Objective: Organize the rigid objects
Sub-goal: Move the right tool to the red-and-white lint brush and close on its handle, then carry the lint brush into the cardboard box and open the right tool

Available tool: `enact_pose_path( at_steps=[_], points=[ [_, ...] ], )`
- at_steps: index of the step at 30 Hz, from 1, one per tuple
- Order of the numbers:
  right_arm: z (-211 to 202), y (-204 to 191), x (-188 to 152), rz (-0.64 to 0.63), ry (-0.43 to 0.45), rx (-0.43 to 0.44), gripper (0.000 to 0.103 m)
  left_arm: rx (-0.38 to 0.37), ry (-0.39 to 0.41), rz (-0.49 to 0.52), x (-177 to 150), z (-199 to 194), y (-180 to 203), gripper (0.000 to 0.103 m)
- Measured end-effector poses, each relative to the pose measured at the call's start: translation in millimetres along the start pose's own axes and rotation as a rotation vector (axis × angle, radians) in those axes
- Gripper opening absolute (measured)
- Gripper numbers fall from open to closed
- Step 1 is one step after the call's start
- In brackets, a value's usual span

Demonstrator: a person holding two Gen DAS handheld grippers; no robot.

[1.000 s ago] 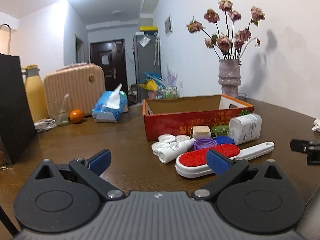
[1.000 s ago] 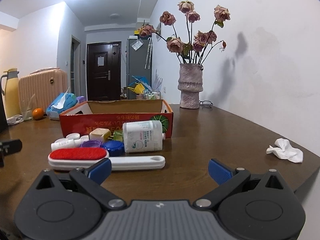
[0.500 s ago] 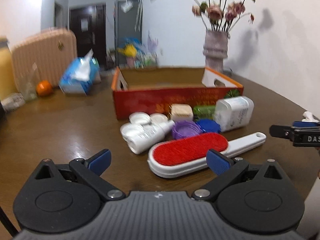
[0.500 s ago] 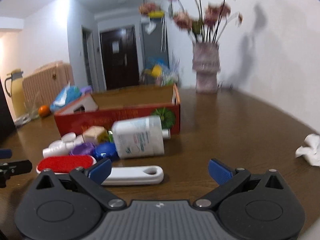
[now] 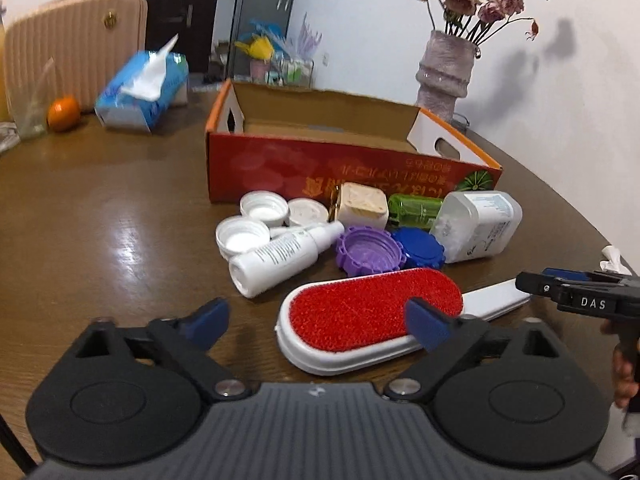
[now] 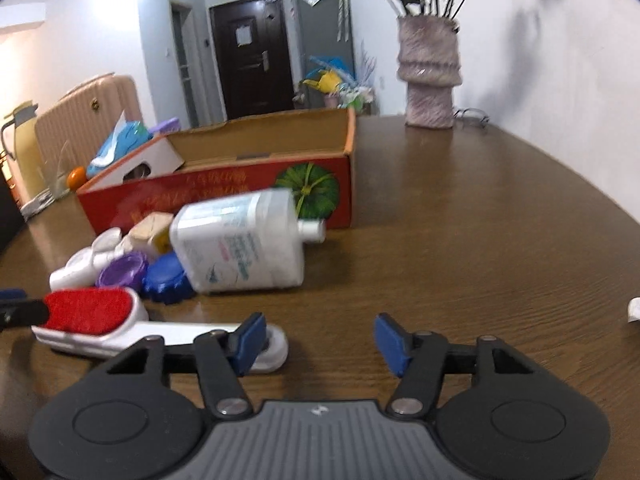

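A lint brush with a red pad (image 5: 372,312) and a white handle (image 6: 180,332) lies nearest on the brown table. Behind it are a small white spray bottle (image 5: 276,256), purple cap (image 5: 368,250), blue cap (image 5: 418,248), white caps (image 5: 242,236), a beige block (image 5: 362,204), a green bottle (image 5: 416,208) and a big white bottle (image 6: 240,244) on its side. An open red cardboard box (image 5: 352,168) stands behind the pile. My left gripper (image 5: 318,320) hovers before the brush head, jaws closing, gripping nothing. My right gripper (image 6: 320,338) is closing over bare table beside the handle's end.
A vase of dried flowers (image 5: 444,68) stands at the back right by the wall. A tissue pack (image 5: 140,88), an orange (image 5: 63,114) and a pink suitcase (image 5: 76,40) sit at the back left. A crumpled tissue (image 5: 612,260) lies at the right table edge.
Both grippers have come forward and tipped down toward the pile. Their jaws stand narrower than before. The right gripper now sits at the brush handle's end.
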State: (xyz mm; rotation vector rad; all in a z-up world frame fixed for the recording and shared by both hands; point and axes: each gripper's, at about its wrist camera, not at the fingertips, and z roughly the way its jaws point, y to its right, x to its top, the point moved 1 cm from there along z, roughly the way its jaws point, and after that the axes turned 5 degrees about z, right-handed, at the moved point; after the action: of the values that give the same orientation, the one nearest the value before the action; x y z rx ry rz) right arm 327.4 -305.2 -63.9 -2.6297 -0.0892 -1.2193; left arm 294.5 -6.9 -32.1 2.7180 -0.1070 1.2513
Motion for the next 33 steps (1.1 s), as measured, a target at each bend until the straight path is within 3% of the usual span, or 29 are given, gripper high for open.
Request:
enact_pose_path(
  at_steps=[2, 4, 6, 11, 20, 27, 33],
  points=[
    [0, 0, -1, 0.009, -0.003, 0.01, 0.056, -0.03, -0.014, -0.024, -2, 3, -2, 0.08],
    [0, 1, -1, 0.024, -0.011, 0.041, 0.046, -0.07, -0.024, -0.057, -3, 4, -5, 0.073],
    [-1, 0, -1, 0.033, -0.016, 0.075, 0.03, -0.088, -0.033, -0.093, -3, 4, -7, 0.072],
    [-8, -7, -6, 0.052, -0.026, 0.115, 0.013, -0.085, -0.02, -0.11, -11, -4, -6, 0.07],
    [-40, -16, -33, 0.103, -0.011, 0.123, 0.013, -0.062, 0.03, -0.12, -28, -41, -7, 0.064],
    [-85, -24, -42, 0.14, 0.086, 0.134, 0.013, -0.062, 0.14, -0.092, -31, -82, -1, 0.063],
    [-110, -29, -25, 0.113, 0.173, 0.126, 0.013, -0.083, 0.189, -0.1, -17, -97, 3, 0.063]
  ],
)
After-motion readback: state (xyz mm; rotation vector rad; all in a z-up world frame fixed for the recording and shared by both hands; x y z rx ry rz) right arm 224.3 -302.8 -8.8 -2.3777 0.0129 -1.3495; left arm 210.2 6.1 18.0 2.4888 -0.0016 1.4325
